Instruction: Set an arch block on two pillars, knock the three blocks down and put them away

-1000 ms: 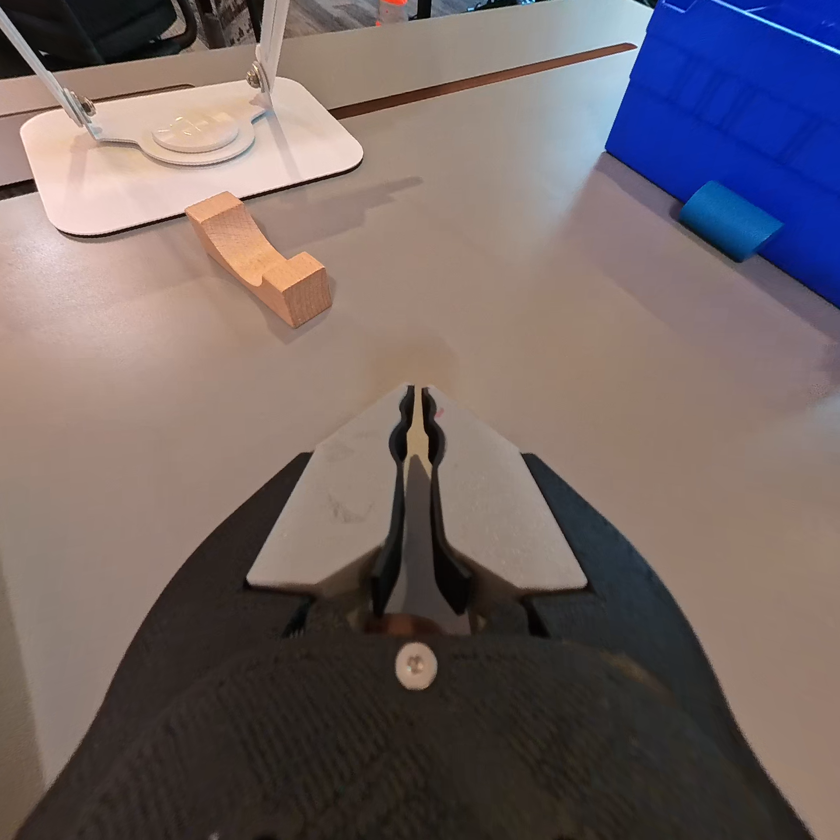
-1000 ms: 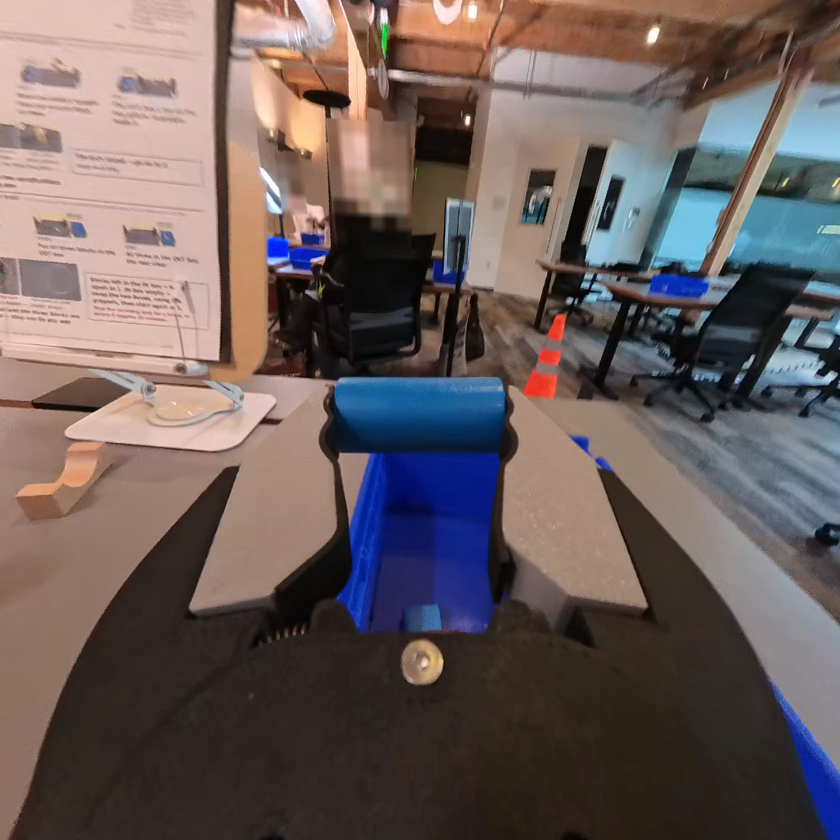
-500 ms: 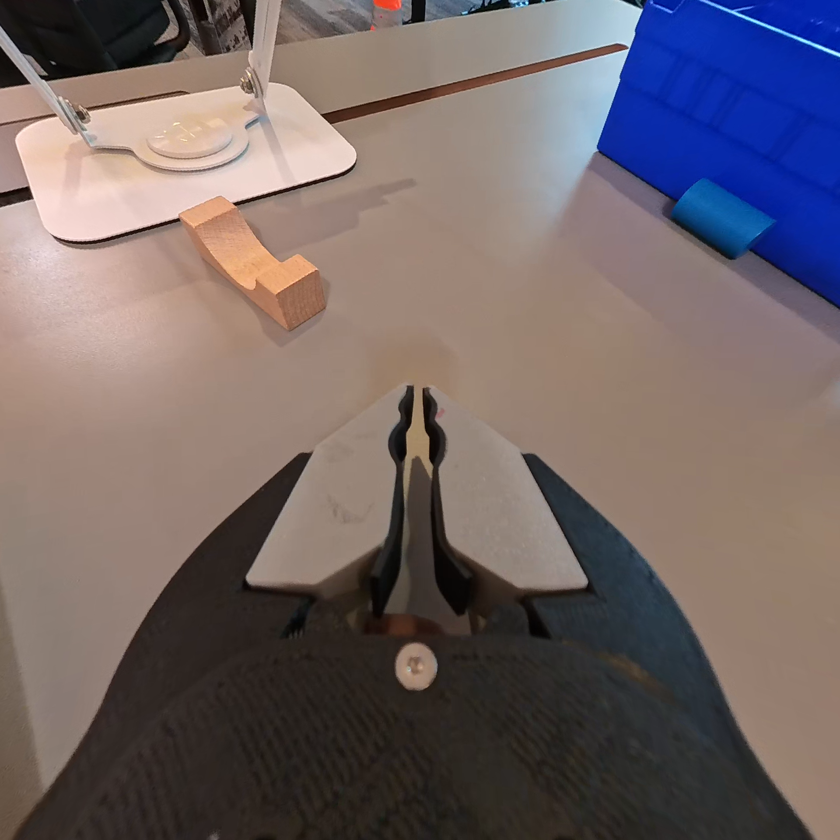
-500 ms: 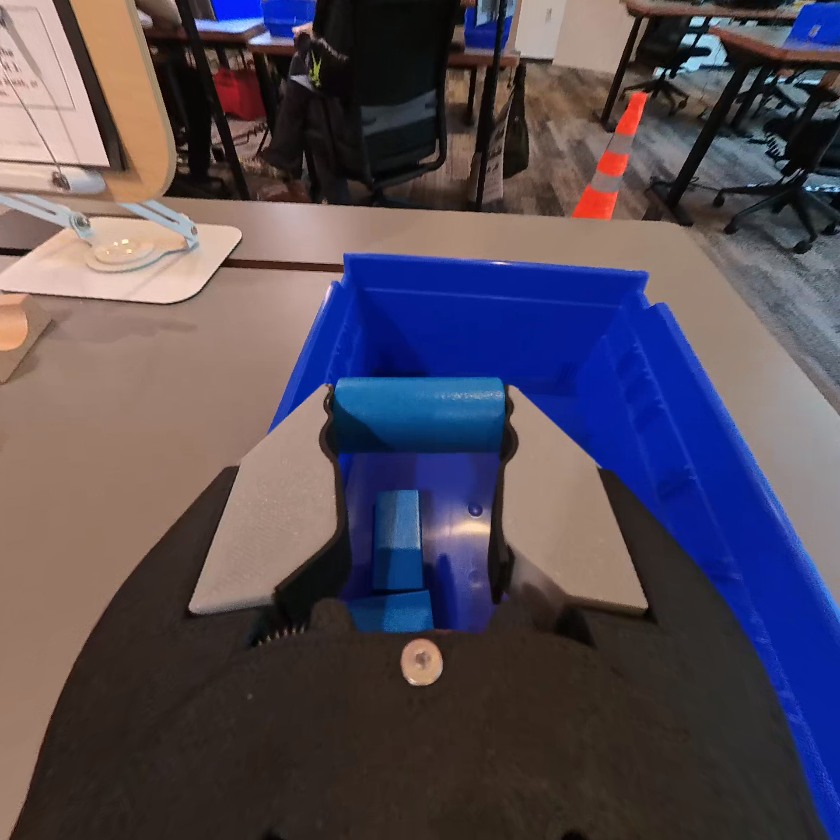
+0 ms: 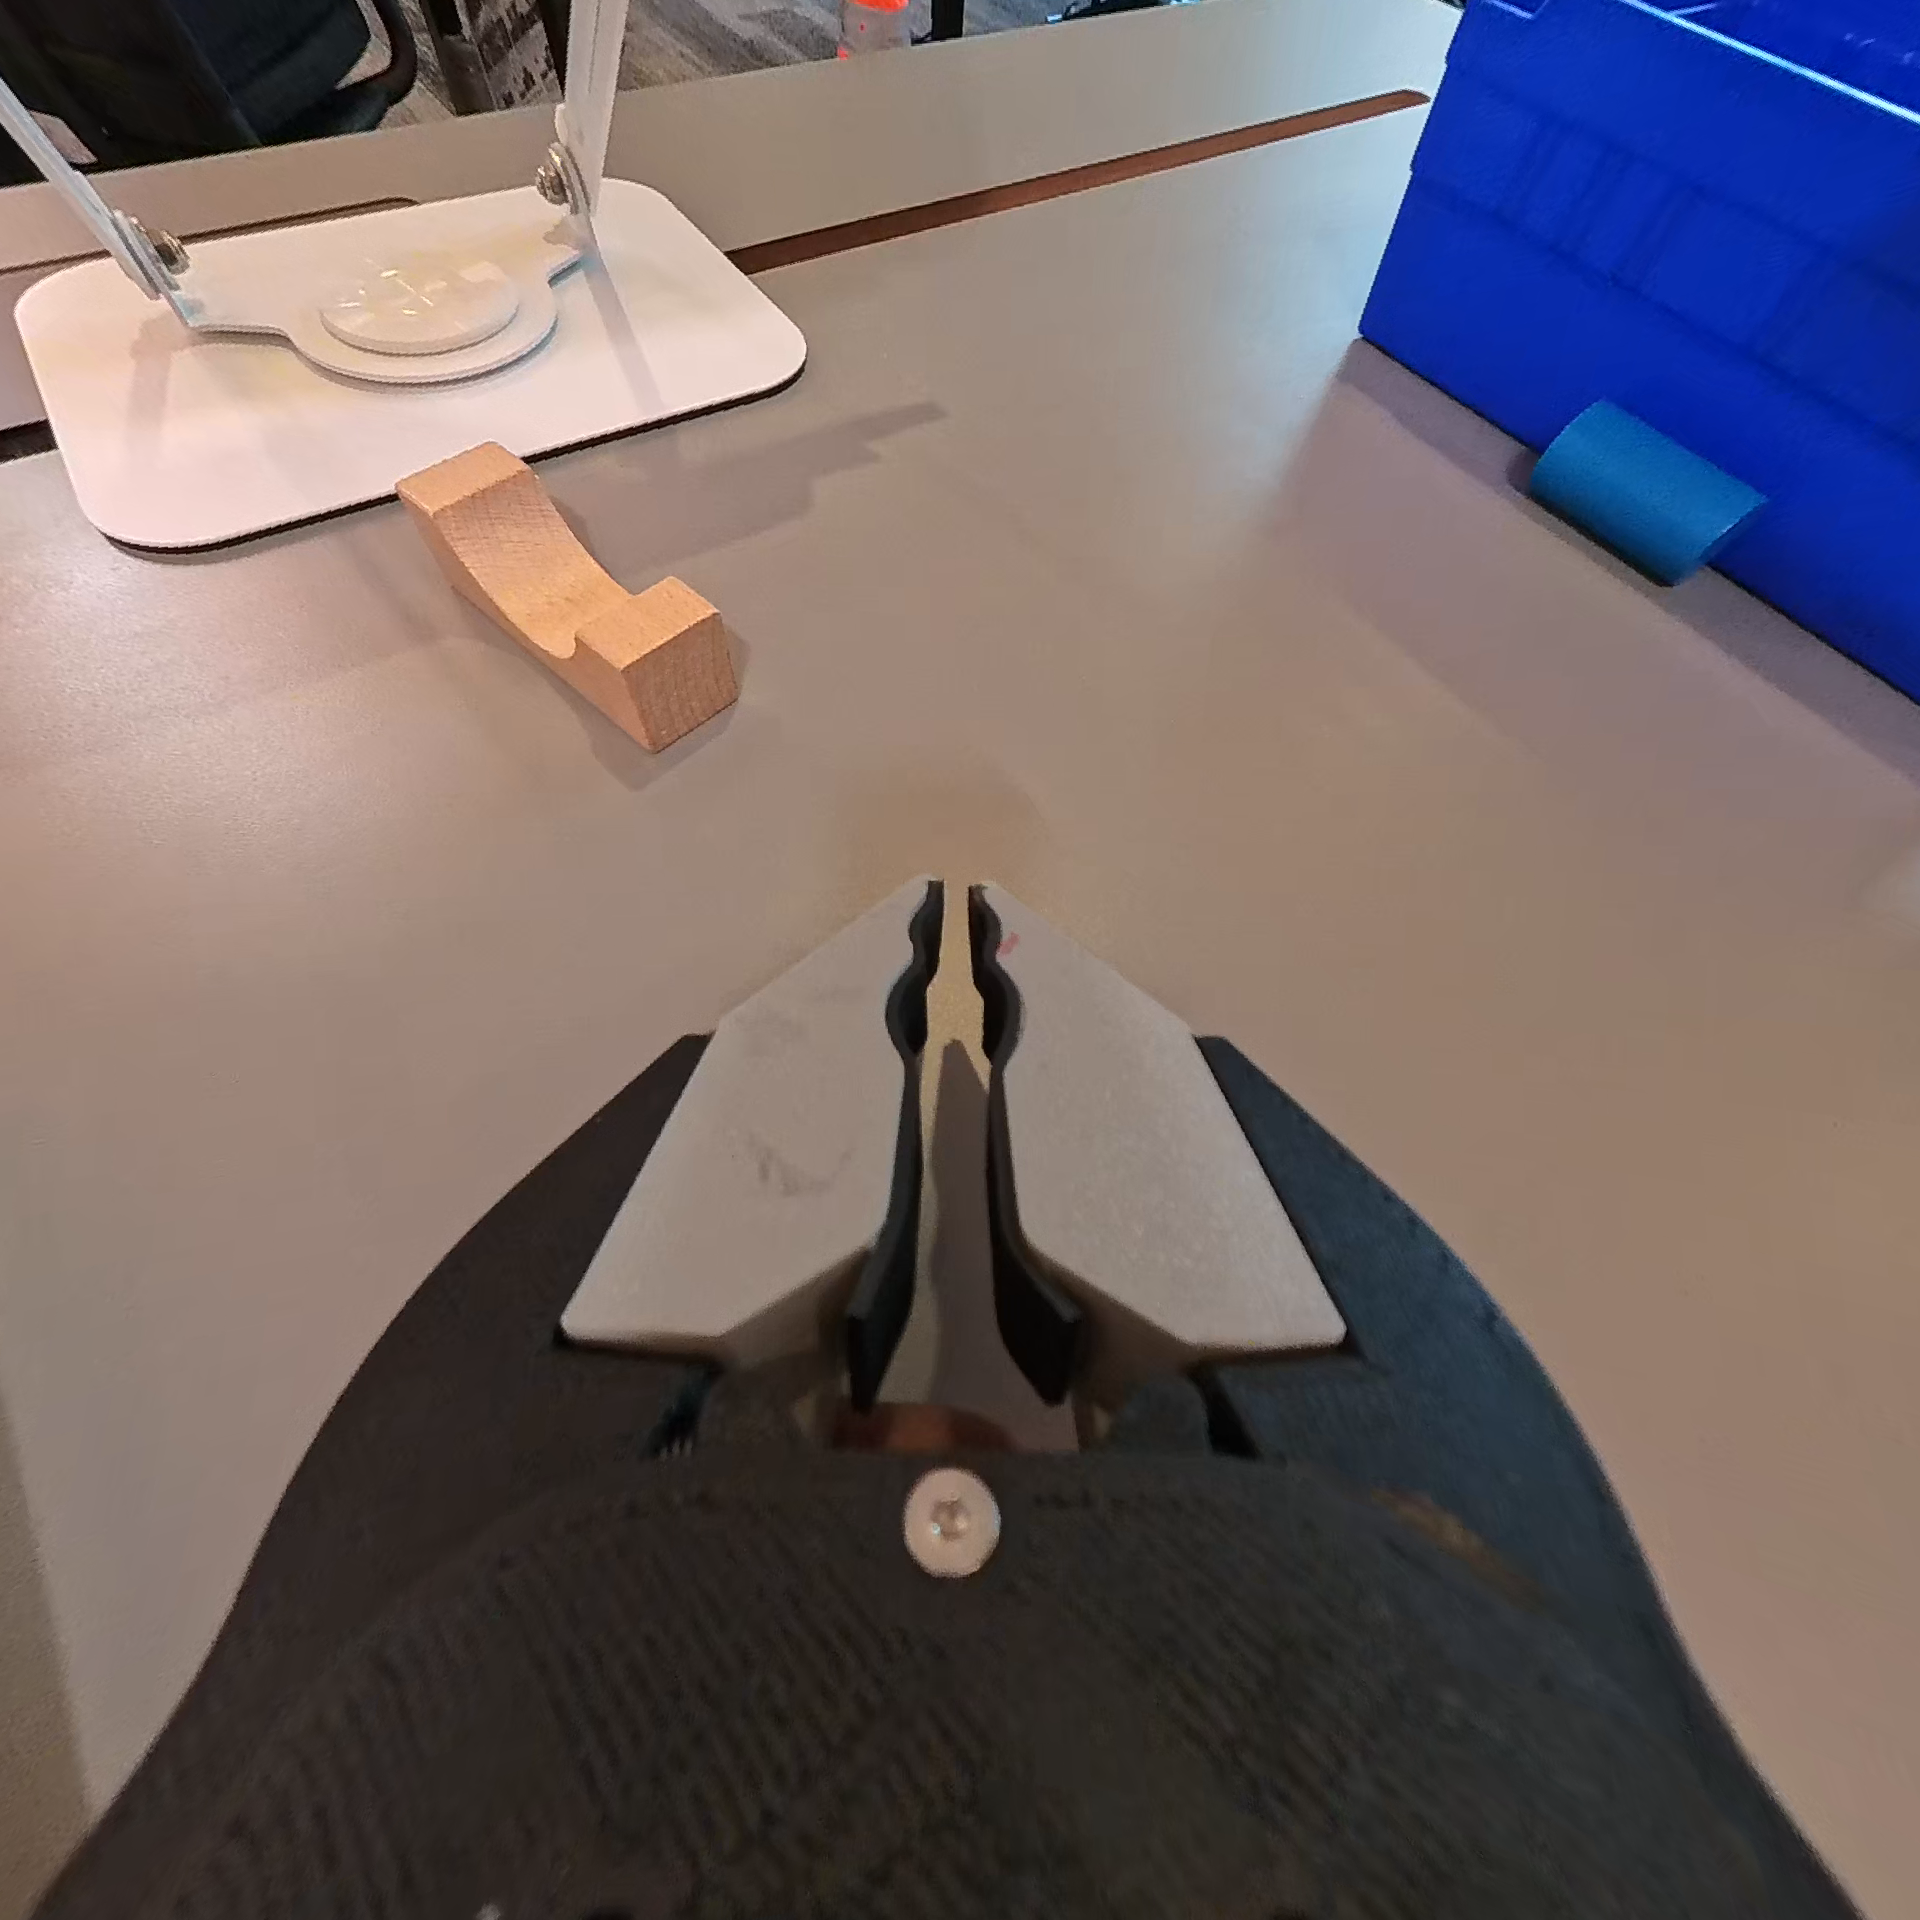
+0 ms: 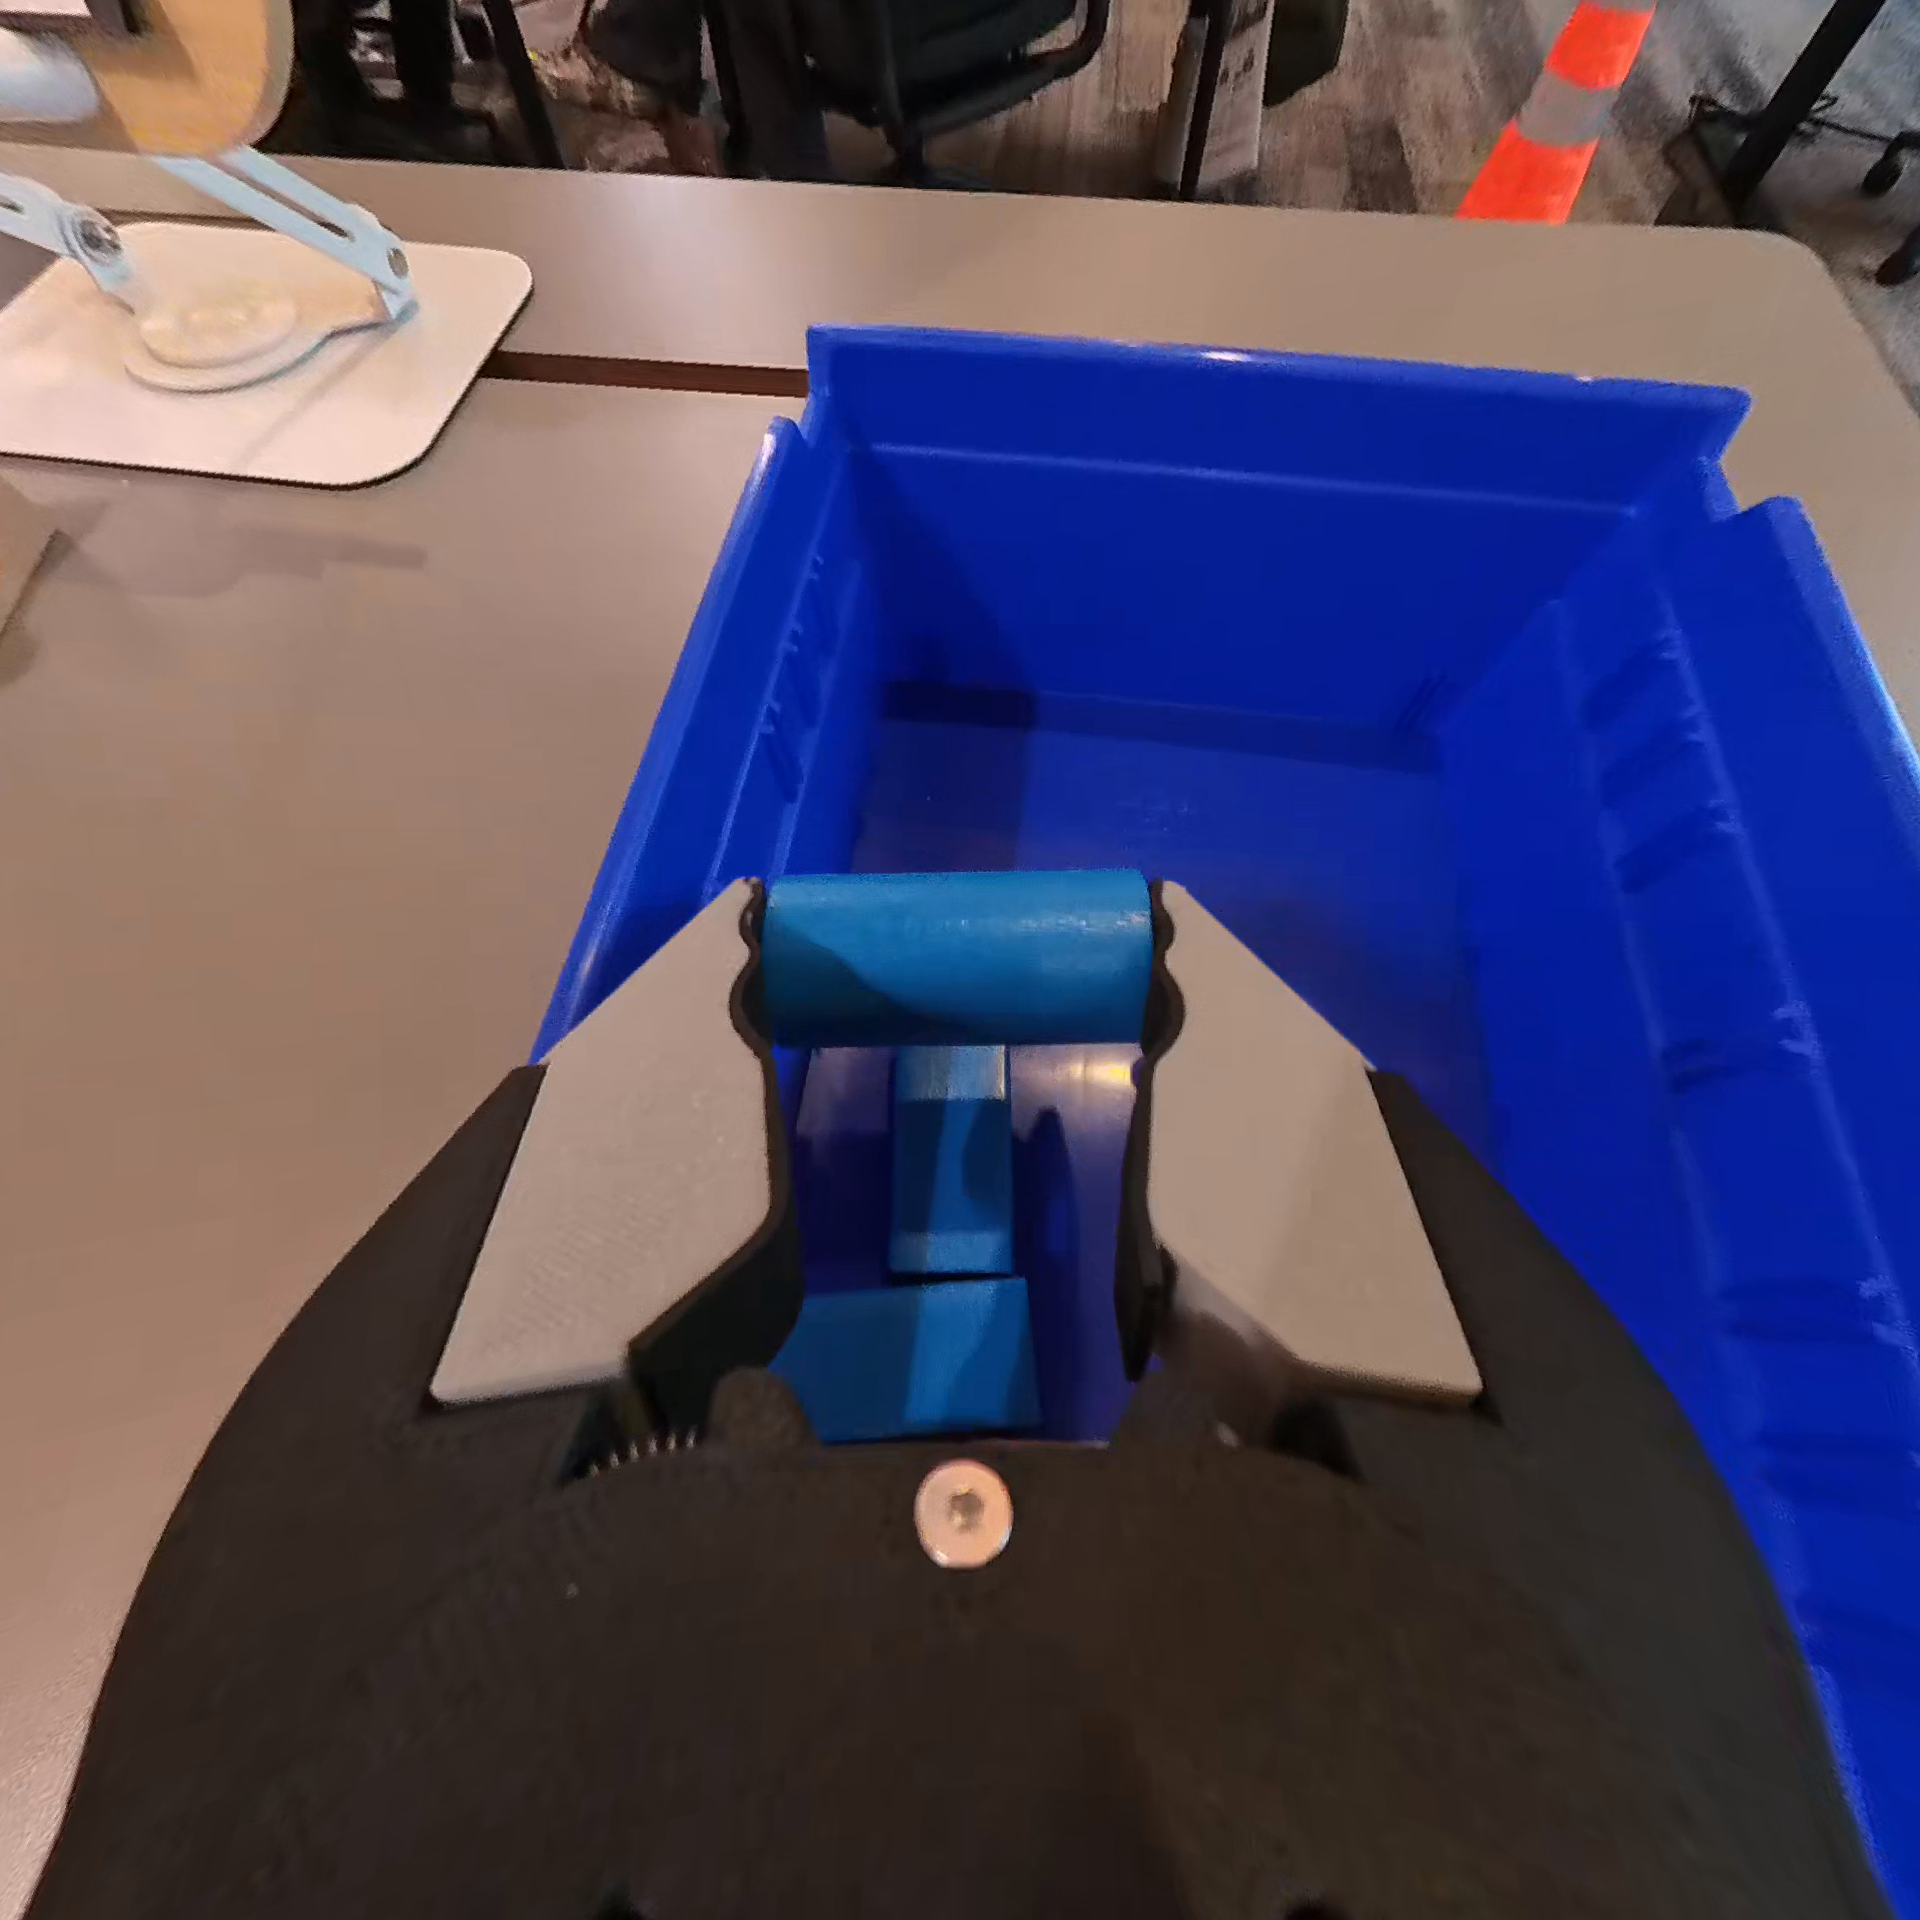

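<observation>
Left wrist view: the left gripper point(image 5: 955, 894) hangs over the grey worktop point(image 5: 1247, 831) with its jaws clenched on nothing — only a thin slit of worktop shows between the fingertips. No block lies at the jaws. The wooden arch point(image 5: 566, 592) lies on its side well ahead and to the left of the tips, just beside the white stand base point(image 5: 675, 312). A blue cylinder point(image 5: 1636, 494) lies on the worktop far ahead to the right, against the outer wall of the blue bin point(image 5: 1662, 239). Both are well apart from this gripper.

Right wrist view: the right gripper point(image 6: 958, 961) holds a second blue cylinder point(image 6: 956, 961) crosswise between its jaws, one flat end against each pad, right at the fingertips. The jaws stand wide, spanning the cylinder's full length, and both pads press on its ends. Gripper and cylinder hang above the open bin point(image 6: 1247, 447), over its near left part. Down on the bin floor, seen between the fingers below the held cylinder, lie two blue blocks — a long one point(image 6: 951, 1174) pointing away from the camera and a shorter one point(image 6: 914, 1361) nearer, touching its end. The stand base point(image 6: 312, 343) sits on the worktop point(image 6: 364, 779) far to the left.
</observation>
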Available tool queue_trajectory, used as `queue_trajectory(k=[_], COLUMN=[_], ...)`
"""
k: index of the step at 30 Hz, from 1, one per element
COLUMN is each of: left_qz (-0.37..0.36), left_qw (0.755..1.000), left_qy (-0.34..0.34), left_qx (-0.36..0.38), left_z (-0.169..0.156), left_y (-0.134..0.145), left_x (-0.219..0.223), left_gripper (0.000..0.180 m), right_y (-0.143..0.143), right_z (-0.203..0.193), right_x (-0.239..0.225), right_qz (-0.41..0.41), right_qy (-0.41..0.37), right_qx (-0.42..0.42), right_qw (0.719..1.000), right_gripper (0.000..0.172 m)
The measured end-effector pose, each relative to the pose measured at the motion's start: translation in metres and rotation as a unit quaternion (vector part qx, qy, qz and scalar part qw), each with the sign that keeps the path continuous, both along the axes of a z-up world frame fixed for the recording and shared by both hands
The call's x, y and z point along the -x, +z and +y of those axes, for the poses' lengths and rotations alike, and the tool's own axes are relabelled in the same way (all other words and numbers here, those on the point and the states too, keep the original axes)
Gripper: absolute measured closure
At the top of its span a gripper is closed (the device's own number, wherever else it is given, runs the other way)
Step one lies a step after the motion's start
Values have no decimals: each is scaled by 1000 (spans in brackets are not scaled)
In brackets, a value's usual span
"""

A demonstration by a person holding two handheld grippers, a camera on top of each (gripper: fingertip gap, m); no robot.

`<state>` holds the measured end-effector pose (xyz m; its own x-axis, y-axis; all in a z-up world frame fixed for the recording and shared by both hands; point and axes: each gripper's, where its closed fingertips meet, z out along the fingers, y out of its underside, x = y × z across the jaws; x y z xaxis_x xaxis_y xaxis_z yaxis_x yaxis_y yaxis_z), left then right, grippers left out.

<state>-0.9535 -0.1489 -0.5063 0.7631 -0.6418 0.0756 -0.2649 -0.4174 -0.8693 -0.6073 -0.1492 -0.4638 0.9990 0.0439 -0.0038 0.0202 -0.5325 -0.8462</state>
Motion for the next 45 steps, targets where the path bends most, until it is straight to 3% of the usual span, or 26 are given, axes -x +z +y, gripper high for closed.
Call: queue_trajectory(k=[8, 32, 35, 39, 42, 45], left_qz=[0, 2, 3, 5, 5, 6], left_qw=[1000, 1000, 1000, 1000, 1000, 1000], left_qy=[-3, -8, -9, -11, -12, -12], left_qx=[4, 4, 4, 3, 3, 4], left_z=[-1, -2, -2, -2, -3, -3], left_y=[-1, -1, -2, -2, -2, -2], left_x=[-1, -2, -3, -3, -3, -4], left_gripper=[178, 175, 175, 175, 175, 175], right_y=[-58, -48, -28, 43, 106, 143], right_z=[-14, -12, -6, -3, -21, -43], right_x=[1, 2, -1, -1, 8, 22], right_qz=[10, 17, 19, -13, -57, -86], right_qy=[1, 4, -6, -9, -11, -2], right_qx=[187, 151, 89, -96, -269, -382], right_qw=[982, 988, 996, 995, 961, 920], right_gripper=[101, 104, 110, 117, 136, 140])
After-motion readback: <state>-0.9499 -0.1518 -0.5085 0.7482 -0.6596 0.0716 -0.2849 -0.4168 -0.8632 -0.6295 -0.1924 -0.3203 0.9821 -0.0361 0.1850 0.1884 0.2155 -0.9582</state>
